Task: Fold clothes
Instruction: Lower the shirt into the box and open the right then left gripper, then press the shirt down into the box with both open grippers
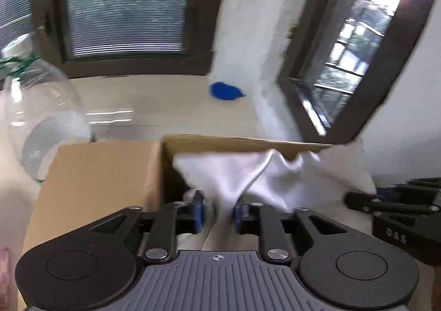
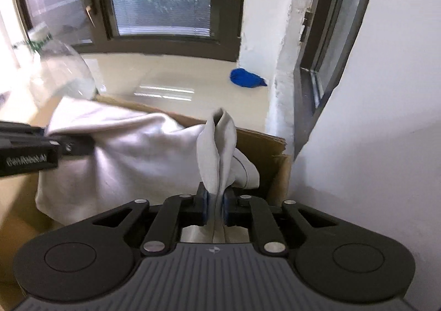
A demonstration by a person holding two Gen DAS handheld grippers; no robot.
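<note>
A person is lifting one white garment [image 2: 132, 156] out of one open cardboard box [image 1: 99, 173], which is sitting just ahead of and below both grippers. This looks like the opening step of folding: getting the cloth clear of the box so it can be spread flat. The garment is hanging between the two tools, partly still draped over the box rim, with a bunched fold rising straight up ahead of the right gripper [image 2: 214, 207]. That gripper's jaws are standing close together with the fold pinched between the blue pads, so it is gripping the garment. The left gripper [image 1: 219, 214] is standing wider, with a gathered tail of cloth running down between its blue pads [image 1: 198, 213]; the blurred view is leaving it unclear whether the pads are pressing on it. The next move probably calls for firming up the left hold, then drawing the two grippers apart to stretch the cloth. Beyond both grippers, one clear round jar [image 1: 41, 107] is standing to the left and one small blue object [image 2: 245, 78] is lying further ahead by the wall.
</note>
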